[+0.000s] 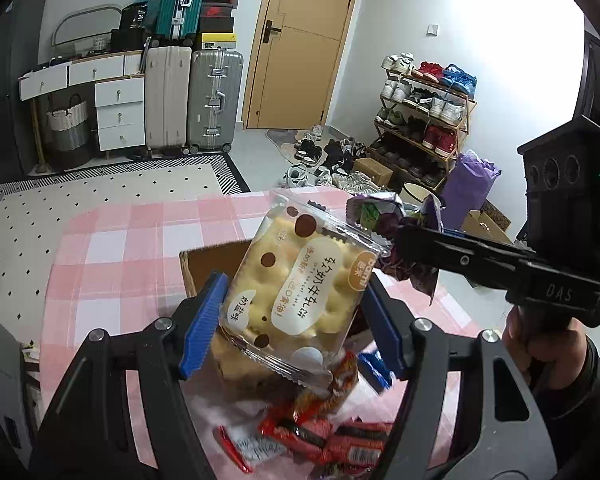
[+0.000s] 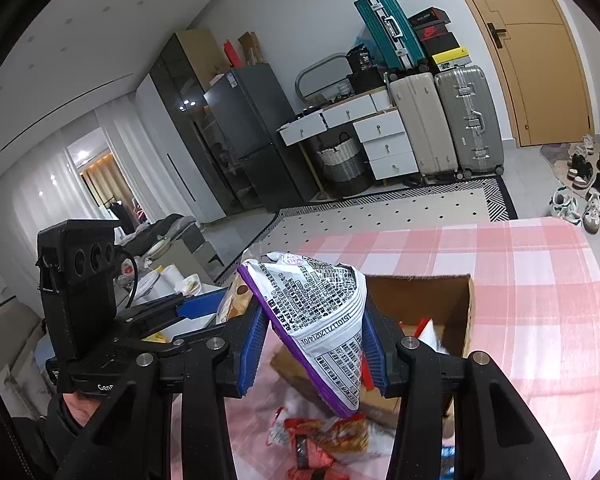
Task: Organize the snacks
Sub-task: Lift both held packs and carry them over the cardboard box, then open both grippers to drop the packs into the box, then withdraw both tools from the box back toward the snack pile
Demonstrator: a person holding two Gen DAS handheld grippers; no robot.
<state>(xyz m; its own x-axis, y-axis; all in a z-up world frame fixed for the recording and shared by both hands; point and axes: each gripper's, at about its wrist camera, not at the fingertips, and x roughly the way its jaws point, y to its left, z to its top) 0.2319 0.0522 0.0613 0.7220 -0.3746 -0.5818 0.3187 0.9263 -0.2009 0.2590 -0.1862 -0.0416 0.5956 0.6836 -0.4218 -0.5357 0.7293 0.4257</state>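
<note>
In the middle of the left wrist view, the left tongs point(image 1: 296, 316) are closed halfway on a clear plastic pack of yellow cakes with brown dots point(image 1: 300, 284), held above the open brown cardboard box point(image 1: 208, 268). The right tongs point(image 2: 314, 344) are nearly closed, pinching a crumpled white and purple snack bag point(image 2: 320, 312). Red snack packets point(image 2: 324, 436) lie at the bottom, on the counter with the pink checked cloth point(image 2: 520, 280).

The cake pack point(image 1: 296, 292) hides most of the cardboard box point(image 1: 208, 268). The red snack packets point(image 1: 324, 440) are blurred, cut off below.
</note>
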